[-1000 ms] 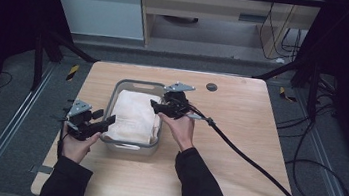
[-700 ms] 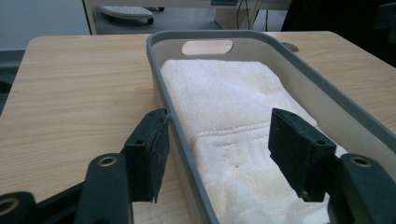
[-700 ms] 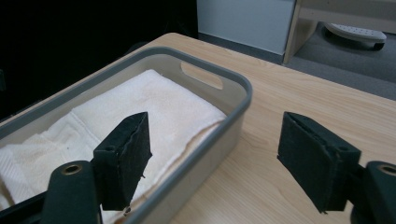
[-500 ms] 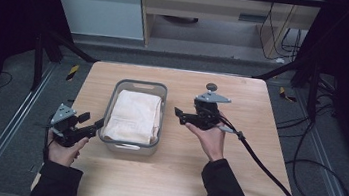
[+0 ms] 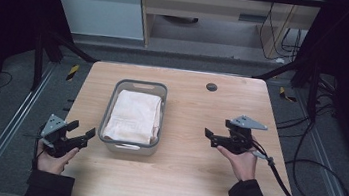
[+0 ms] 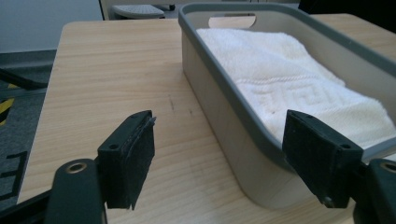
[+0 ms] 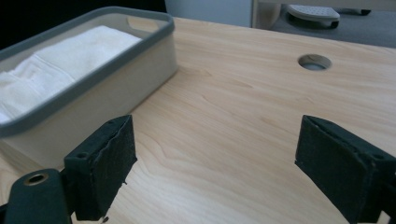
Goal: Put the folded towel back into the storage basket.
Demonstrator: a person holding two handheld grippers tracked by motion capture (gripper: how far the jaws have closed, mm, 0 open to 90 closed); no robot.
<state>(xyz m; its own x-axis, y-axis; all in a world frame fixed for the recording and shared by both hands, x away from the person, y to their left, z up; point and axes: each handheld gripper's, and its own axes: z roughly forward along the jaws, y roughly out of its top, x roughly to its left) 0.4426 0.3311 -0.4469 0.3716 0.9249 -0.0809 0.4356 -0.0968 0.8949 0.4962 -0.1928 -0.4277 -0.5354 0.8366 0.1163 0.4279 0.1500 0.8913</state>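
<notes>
On the bench (image 5: 187, 180): folded white towel (image 5: 135, 116) in grey basket (image 5: 128, 148) | left tongs (image 5: 82, 134), right tongs (image 5: 209, 136) just opening, empty | risk: a hasty regrab snags the rim, tipping the basket

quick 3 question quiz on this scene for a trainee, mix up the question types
1. True or false: the folded white towel lies inside the grey basket.
2. Which gripper is nearer the basket? A) left gripper B) right gripper
3. Fill in: the jaws of both grippers stand ____, with nothing between them.

Key: 1 true. 2 A. 3 open.
</notes>
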